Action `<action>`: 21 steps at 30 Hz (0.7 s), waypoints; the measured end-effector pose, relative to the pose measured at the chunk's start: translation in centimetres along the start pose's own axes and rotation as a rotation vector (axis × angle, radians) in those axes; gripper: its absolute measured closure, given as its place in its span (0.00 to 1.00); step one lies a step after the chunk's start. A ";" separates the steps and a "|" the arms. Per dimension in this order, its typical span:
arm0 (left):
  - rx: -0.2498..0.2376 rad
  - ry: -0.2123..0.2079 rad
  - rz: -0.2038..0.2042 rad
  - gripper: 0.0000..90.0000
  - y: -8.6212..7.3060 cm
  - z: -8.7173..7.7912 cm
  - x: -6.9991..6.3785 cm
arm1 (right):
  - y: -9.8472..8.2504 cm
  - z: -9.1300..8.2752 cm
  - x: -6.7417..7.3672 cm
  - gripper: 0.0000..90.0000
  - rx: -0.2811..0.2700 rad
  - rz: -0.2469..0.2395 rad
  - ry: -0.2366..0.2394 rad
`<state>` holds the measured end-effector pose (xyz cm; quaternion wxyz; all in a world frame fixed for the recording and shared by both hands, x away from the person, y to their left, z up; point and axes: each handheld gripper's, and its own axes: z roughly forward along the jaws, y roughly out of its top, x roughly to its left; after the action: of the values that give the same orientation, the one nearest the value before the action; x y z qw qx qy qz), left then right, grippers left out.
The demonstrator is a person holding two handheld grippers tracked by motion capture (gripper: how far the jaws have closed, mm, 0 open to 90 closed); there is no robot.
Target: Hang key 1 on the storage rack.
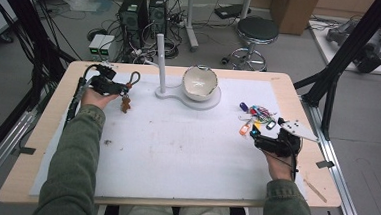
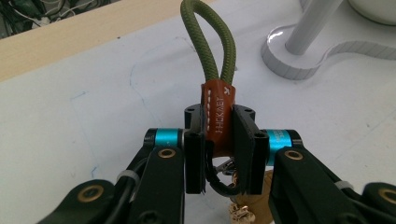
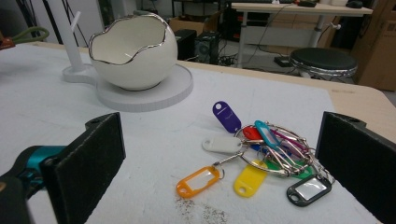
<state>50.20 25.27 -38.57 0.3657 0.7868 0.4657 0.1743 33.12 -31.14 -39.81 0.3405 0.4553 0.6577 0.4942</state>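
Observation:
My left gripper (image 1: 121, 88) (image 2: 219, 154) is shut on a keychain's brown leather band (image 2: 218, 116); its olive cord loop (image 2: 208, 42) (image 1: 135, 78) rises beyond the pads and a small brown charm (image 1: 125, 104) hangs below, above the white mat at the far left. A white stand with an upright peg (image 1: 161, 60) (image 2: 306, 28) stands to the right of it. My right gripper (image 1: 258, 136) (image 3: 219, 158) is open near the table's right side, its pads (image 3: 98, 149) apart on either side of a bunch of coloured key tags (image 3: 261, 154) (image 1: 256, 116) on the mat.
A white egg-shaped bowl (image 1: 199, 81) (image 3: 133, 51) sits on the stand's round base (image 3: 177, 86). The white mat (image 1: 176, 146) covers most of the wooden table (image 1: 42, 128). Beyond the table are a stool (image 1: 256, 31), computer towers and cables on the floor.

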 end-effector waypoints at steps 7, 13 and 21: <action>-0.030 0.003 -0.010 0.83 0.3 -1.2 0.1 | 0.0 0.0 0.0 0.00 0.000 0.000 0.001; -0.021 0.004 0.012 0.83 0.8 -1.9 -0.3 | 0.0 -0.1 0.0 0.00 -0.001 0.002 0.000; -0.039 -0.001 0.022 0.83 1.6 -3.0 -0.7 | 0.0 -0.1 0.0 0.00 -0.001 0.003 0.000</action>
<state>49.00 25.42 -35.30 0.3794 0.7846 0.4533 0.1869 33.08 -31.20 -39.79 0.3401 0.4560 0.6566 0.4952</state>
